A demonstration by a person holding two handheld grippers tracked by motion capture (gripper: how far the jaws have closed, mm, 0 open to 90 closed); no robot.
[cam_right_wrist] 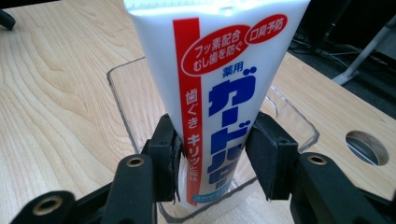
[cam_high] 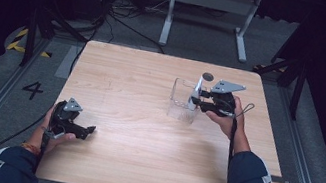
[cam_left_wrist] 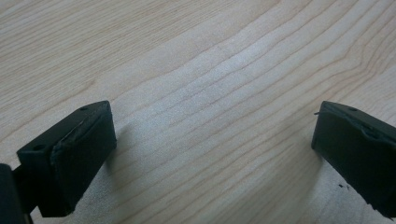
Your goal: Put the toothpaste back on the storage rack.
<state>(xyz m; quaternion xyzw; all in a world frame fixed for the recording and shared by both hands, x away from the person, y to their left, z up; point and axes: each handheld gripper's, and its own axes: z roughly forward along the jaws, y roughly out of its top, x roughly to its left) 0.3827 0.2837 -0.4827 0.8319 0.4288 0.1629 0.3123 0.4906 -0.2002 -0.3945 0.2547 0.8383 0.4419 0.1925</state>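
the right gripper point(cam_right_wrist: 212, 154) sat nearest the lens, its pads point(cam_right_wrist: 169, 156) clamped on either flank of a white toothpaste tube point(cam_right_wrist: 219, 84), which stood nearly upright with its lower end inside the clear plastic container point(cam_high: 182, 106). if that pinch slackened, the slick tube could slide or tip against the container's rim (and perhaps nudge the light box over). the left gripper point(cam_high: 74, 126) rested well away from the container, near the table point(cam_high: 140, 148) edge, jaws wide apart and holding nothing.
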